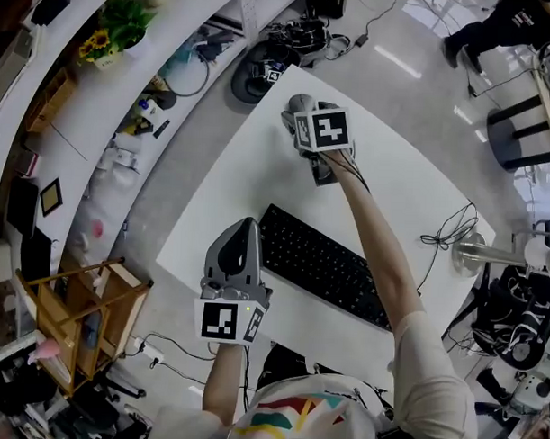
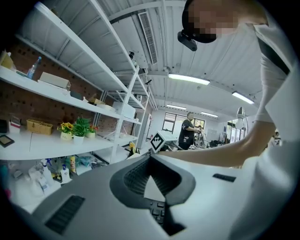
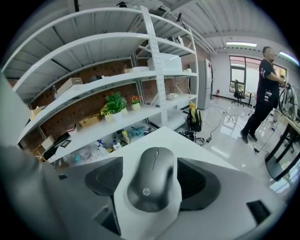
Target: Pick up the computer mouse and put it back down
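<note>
1. The fingers of the right gripper are spread to either side of the computer mouse. A sliver of white is seen between each pad and the mouse's flanks, wider on the left than on the right.
2. The mouse is seen lying on the white table, near its far corner and beyond the black keyboard. Its wheel end is turned away from the gripper.
3. The fingers of the left gripper are brought together at their tips. Nothing is gripped between them, and only table and a few keys are seen through the narrow opening behind the tips.
4. The left gripper is held at the near side of the table, just beside the keyboard's left end and well apart from the mouse.
</note>
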`<state>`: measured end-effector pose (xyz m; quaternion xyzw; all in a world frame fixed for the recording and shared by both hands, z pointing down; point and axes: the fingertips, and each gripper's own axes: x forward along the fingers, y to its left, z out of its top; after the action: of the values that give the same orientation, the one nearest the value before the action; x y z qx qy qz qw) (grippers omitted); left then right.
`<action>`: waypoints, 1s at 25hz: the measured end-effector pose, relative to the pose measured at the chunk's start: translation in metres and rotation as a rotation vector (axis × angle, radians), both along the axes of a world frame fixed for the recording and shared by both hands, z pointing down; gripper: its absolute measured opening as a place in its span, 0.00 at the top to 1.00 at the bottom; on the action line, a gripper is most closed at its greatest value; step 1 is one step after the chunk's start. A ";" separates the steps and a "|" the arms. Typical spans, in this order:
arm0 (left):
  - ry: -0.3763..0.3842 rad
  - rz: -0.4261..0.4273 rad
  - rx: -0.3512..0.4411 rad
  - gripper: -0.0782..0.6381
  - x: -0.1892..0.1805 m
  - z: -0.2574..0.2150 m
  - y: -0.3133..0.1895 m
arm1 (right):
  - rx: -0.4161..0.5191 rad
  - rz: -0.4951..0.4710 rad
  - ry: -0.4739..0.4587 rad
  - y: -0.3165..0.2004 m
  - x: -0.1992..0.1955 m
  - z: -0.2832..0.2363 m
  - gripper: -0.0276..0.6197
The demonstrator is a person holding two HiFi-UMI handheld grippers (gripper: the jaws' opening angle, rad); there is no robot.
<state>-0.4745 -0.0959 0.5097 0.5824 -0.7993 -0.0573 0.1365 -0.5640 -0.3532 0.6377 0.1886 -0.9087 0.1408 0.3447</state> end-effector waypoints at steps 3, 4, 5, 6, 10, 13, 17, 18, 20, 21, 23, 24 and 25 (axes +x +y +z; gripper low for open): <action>0.016 0.002 -0.001 0.83 -0.011 0.009 -0.008 | -0.016 0.012 0.030 -0.004 -0.008 0.015 0.43; 0.021 0.000 -0.001 0.83 -0.014 0.011 -0.010 | -0.018 0.014 0.038 -0.005 -0.010 0.018 0.43; 0.024 -0.001 0.000 0.83 -0.017 0.012 -0.012 | -0.016 0.016 0.046 -0.005 -0.011 0.021 0.43; 0.026 -0.001 0.001 0.83 -0.019 0.013 -0.014 | -0.008 0.016 0.054 -0.006 -0.012 0.023 0.43; 0.028 0.002 0.001 0.83 -0.024 0.019 -0.022 | 0.041 0.015 0.079 -0.008 -0.015 0.026 0.43; 0.031 0.005 -0.004 0.83 -0.023 0.022 -0.025 | 0.053 0.021 0.088 -0.010 -0.014 0.027 0.43; 0.025 0.008 -0.006 0.83 -0.017 0.020 -0.026 | 0.049 0.027 0.088 -0.013 -0.012 0.025 0.47; 0.024 0.007 -0.005 0.83 -0.016 0.018 -0.025 | 0.050 0.029 0.086 -0.013 -0.011 0.025 0.47; 0.021 0.002 -0.003 0.83 -0.014 0.015 -0.022 | 0.052 0.028 0.079 -0.014 -0.009 0.024 0.48; 0.018 -0.001 -0.002 0.83 -0.014 0.013 -0.019 | 0.054 0.027 0.073 -0.013 -0.009 0.022 0.48; 0.011 -0.010 0.000 0.83 -0.015 0.008 -0.014 | 0.055 0.027 0.046 -0.012 -0.009 0.011 0.48; 0.007 -0.016 0.002 0.83 -0.016 0.005 -0.012 | 0.053 0.029 0.027 -0.010 -0.010 0.002 0.48; 0.004 -0.021 0.005 0.83 -0.016 0.002 -0.010 | 0.049 0.031 0.004 -0.008 -0.010 -0.007 0.48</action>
<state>-0.4904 -0.1054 0.5118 0.5742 -0.8049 -0.0618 0.1362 -0.5742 -0.3613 0.6305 0.2113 -0.9082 0.1234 0.3397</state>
